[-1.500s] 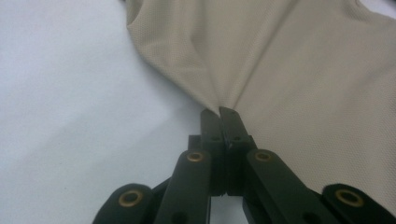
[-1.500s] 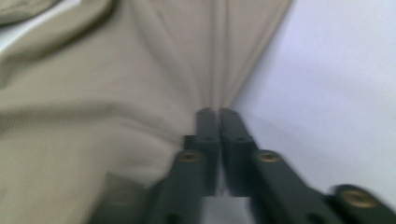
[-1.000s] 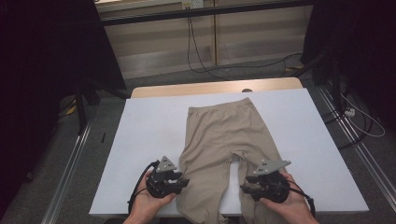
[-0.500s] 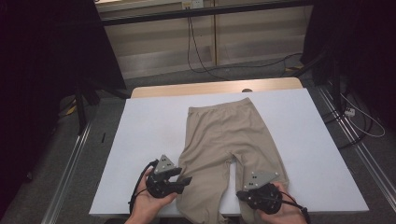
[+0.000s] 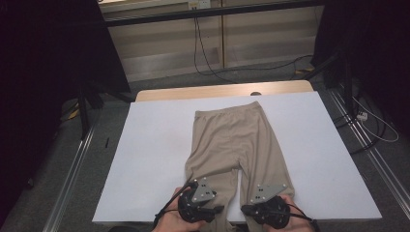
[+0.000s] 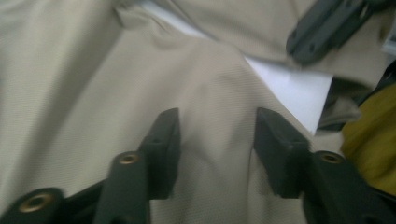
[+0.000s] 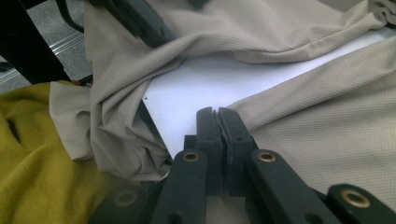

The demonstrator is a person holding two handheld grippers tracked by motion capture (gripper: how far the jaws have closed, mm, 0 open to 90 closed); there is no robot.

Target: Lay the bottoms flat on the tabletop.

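Note:
Beige trousers (image 5: 232, 140) lie flat on the white table (image 5: 154, 159), waist far, legs toward me. At the near edge my left gripper (image 5: 218, 210) points right over the left leg. In the left gripper view its jaws (image 6: 217, 116) stand apart with beige fabric (image 6: 93, 93) between them; they have just been closing and the pads are not pressing. My right gripper (image 5: 245, 209) points left at the right leg. In the right gripper view it (image 7: 217, 112) is shut, pinching the inner edge of that leg (image 7: 327, 126).
A yellow garment on the person (image 7: 37, 154) hangs below the table's near edge. The other gripper's jaw (image 6: 327, 23) is close by at the top right of the left gripper view. A bare wooden strip (image 5: 193, 92) runs along the far edge; cables (image 5: 367, 121) lie on the floor.
The left gripper has moved right and nearer, onto the left leg's end. The right gripper has drawn back to the near edge and its jaws have shut on the leg's edge.

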